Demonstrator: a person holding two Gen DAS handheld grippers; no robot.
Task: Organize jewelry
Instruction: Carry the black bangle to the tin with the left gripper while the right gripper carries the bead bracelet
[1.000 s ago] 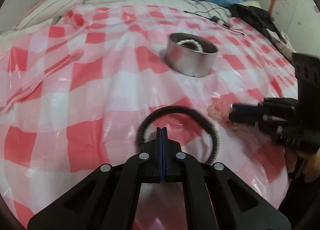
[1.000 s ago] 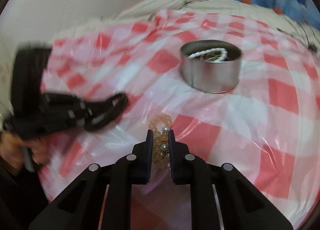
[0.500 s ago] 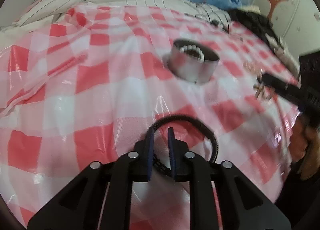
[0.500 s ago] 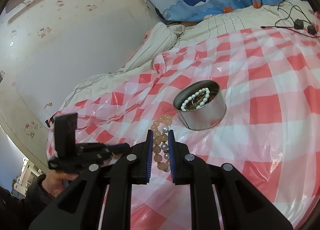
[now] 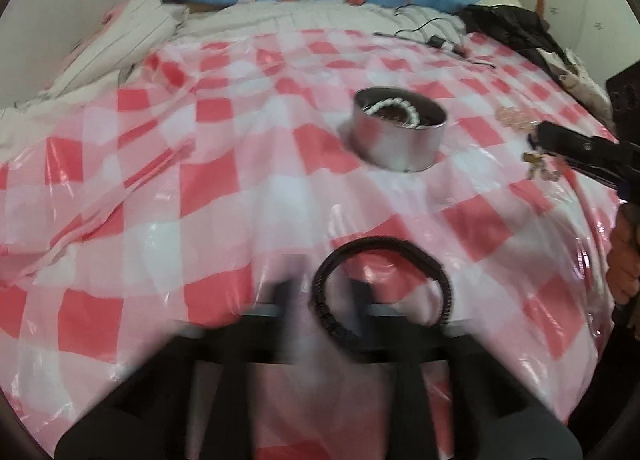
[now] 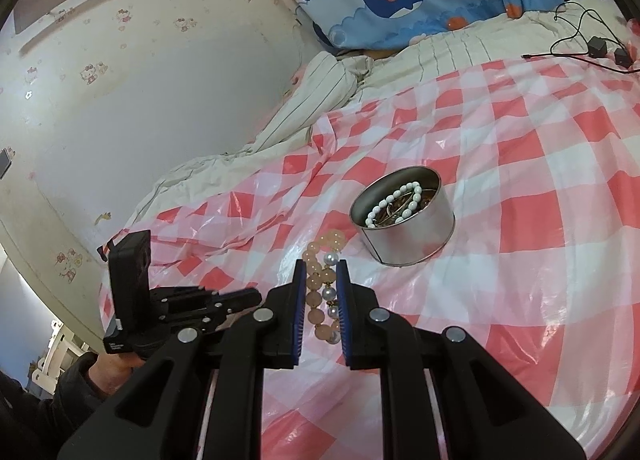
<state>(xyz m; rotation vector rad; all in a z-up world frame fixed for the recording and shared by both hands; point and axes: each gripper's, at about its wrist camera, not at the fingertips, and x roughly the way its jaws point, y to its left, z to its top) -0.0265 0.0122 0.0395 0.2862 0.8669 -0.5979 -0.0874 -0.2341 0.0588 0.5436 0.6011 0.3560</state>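
Both wrist cams look fwd, low over the bed; both share tin & checked sheet.

A glossy red-and-white checked plastic sheet, crinkled and catching highlights, covers matt striped cream cloth bedding. On it stands a round tin of dull brushed silver metal holding smooth white glossy beads (pearl-like in sheen). A ribbed matt black bracelet lies on the sheet, and smooth translucent peach beads sit between matt black plastic gripper fingers.
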